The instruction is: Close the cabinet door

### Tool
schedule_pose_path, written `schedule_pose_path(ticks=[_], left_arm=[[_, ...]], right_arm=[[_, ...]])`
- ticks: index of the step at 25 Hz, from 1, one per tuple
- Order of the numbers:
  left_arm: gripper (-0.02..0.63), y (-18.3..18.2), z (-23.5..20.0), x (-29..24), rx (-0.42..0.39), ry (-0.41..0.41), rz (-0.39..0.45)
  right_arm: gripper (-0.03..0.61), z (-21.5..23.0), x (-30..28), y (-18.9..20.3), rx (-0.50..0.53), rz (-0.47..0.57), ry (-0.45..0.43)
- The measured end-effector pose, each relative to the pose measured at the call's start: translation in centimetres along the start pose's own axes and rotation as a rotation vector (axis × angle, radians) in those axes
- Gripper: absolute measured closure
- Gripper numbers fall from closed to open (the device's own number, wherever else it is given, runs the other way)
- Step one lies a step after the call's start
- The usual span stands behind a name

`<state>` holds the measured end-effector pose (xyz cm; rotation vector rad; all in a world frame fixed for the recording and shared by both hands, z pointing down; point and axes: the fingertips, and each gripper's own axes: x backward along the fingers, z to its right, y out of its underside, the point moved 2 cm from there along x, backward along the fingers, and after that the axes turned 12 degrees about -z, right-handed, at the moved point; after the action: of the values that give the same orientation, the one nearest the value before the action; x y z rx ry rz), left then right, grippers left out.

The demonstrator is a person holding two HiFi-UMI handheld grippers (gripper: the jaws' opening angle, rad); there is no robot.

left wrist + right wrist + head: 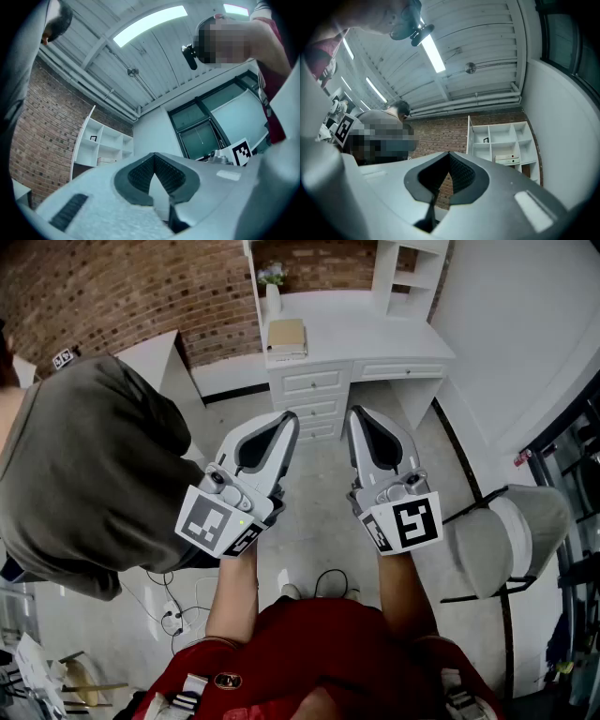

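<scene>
Both grippers are held up side by side, near, nothing in either: left gripper [289,420] jaws together, right gripper [357,416] jaws together too. Far ahead is a white desk [375,334], drawers [314,382] shut, with a book stack [287,337] and a vase [273,298] on top. Shelf unit [502,133] above it has a small frame [486,139] in an upper cubby and a flat stack [506,160] in a lower one. What looks like the cabinet door [155,367] stands open at the desk's left, well apart from both grippers.

In the centre of the frame, bare forearms [234,589] hold the left tongs [287,420] and right tongs [357,416] side by side, tips angled upward, both closed and empty.
</scene>
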<state>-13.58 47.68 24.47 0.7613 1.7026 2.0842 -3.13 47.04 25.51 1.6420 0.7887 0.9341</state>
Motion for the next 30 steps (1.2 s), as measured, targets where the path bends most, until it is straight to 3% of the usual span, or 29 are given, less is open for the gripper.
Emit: schedule_pose_path(ticks=[15, 30], left_arm=[[0.612, 0.3, -1.9, 1.2, 0.01, 0.019, 0.008], [0.612, 1.6, -9.5, 2.6, 0.048, 0.031, 0.014]], right_arm=[[0.566, -1.5, -2.3, 0.7, -0.034, 0.004, 0.013], [0.566, -4.4, -7.5, 1.5, 0.008, -0.031, 0.058]])
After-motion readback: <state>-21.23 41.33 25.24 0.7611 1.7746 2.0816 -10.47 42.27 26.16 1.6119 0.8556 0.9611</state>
